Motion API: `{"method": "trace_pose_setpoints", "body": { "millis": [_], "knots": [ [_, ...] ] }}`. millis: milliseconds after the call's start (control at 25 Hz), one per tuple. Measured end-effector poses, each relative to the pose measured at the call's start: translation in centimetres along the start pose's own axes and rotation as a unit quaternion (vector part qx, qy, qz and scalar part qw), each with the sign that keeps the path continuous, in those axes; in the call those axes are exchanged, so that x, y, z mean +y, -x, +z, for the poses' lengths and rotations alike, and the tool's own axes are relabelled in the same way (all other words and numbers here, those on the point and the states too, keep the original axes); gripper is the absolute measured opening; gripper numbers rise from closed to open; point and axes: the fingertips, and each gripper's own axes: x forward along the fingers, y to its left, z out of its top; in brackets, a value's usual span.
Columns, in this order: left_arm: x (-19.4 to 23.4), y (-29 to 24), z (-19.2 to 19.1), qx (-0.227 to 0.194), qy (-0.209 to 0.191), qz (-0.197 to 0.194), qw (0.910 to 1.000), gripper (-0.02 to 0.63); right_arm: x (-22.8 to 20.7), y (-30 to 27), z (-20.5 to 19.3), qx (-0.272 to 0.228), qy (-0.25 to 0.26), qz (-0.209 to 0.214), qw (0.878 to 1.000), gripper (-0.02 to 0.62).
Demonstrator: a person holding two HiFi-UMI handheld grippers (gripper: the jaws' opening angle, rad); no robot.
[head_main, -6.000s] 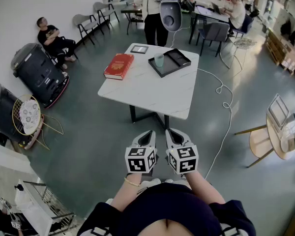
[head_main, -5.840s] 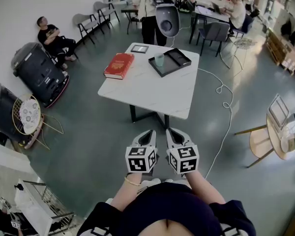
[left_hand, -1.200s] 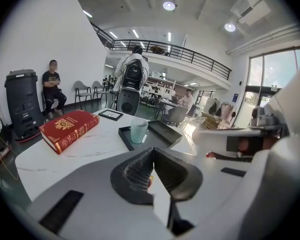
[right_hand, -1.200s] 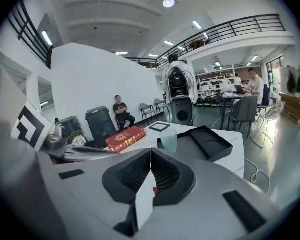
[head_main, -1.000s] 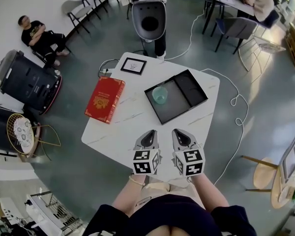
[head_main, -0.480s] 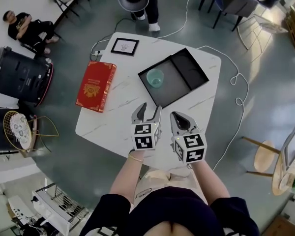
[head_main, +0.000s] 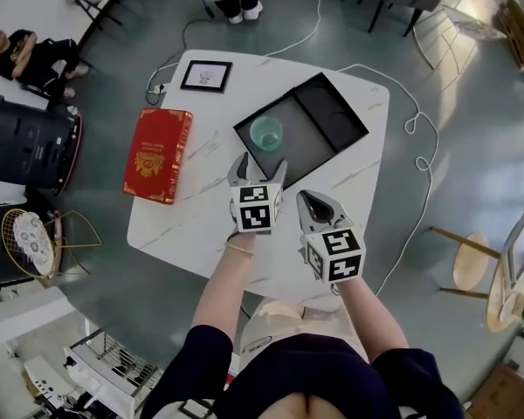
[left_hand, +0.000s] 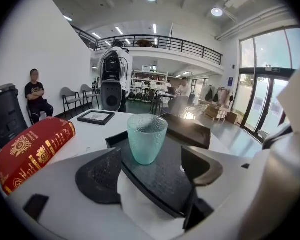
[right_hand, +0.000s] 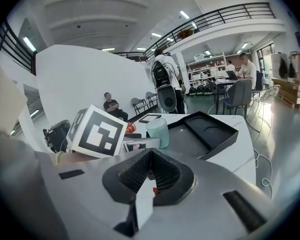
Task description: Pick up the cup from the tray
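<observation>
A pale green ribbed cup (head_main: 266, 133) stands upright in the left half of a black tray (head_main: 332, 120) on the white table. My left gripper (head_main: 260, 166) is at the tray's near edge, just short of the cup. Its jaws have just been opening and stand open with nothing between them. In the left gripper view the cup (left_hand: 146, 138) stands on the tray (left_hand: 165, 171) a little ahead of the gripper (left_hand: 150, 169). My right gripper (head_main: 313, 203) hangs shut, further back and to the right. In the right gripper view its jaws (right_hand: 149, 159) meet, and the cup (right_hand: 157, 132) and tray (right_hand: 205, 131) lie ahead.
A red book (head_main: 157, 155) lies at the table's left and a framed picture (head_main: 206, 75) at its far left corner. The white table (head_main: 218, 234) ends close to my body. A cable (head_main: 412, 125) runs across the floor at right. A white robot (left_hand: 111, 81) stands beyond the table.
The view has closed in on the table. My left gripper has gone forward to the tray's edge and its jaws have opened. The right gripper stays shut and lags behind.
</observation>
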Motion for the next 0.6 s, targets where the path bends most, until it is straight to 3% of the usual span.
{"method": "trace_pose_setpoints", "body": {
  "millis": [600],
  "knots": [
    [1.3,-6.8,2.2,0.016,-0.060,0.003,0.9980,0.376,-1.1,-2.0,-1.7,0.025,-0.023,-0.010,0.999,0.011]
  ]
}}
